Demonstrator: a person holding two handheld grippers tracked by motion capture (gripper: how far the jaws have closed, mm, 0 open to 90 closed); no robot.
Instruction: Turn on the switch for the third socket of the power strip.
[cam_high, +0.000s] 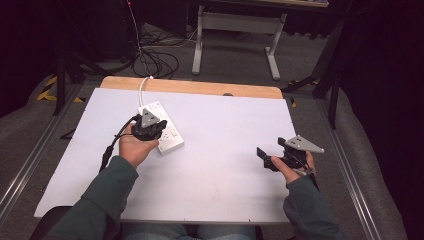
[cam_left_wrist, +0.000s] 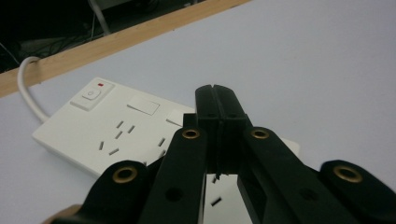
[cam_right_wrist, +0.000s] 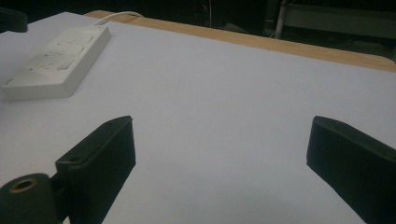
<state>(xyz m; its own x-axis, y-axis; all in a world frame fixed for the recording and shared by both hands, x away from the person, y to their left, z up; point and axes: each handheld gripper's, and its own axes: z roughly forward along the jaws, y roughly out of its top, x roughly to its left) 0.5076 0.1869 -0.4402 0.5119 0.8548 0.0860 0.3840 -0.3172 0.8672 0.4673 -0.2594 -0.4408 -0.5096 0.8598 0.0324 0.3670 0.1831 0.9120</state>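
Left gripper (cam_left_wrist: 217, 100), jaws pressed together empty above the white plastic power strip (cam_left_wrist: 100, 128), could shove it sideways if lowered carelessly.

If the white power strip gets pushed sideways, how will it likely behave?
The power strip looks like a rigid, flat plastic block lying on the smooth white table cover, so it would probably slide rather than tip. Its white cable runs off the far edge and may drag, turning the strip as it moves.

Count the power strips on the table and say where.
1: the white power strip lies on the table's far left, under the shut left gripper.
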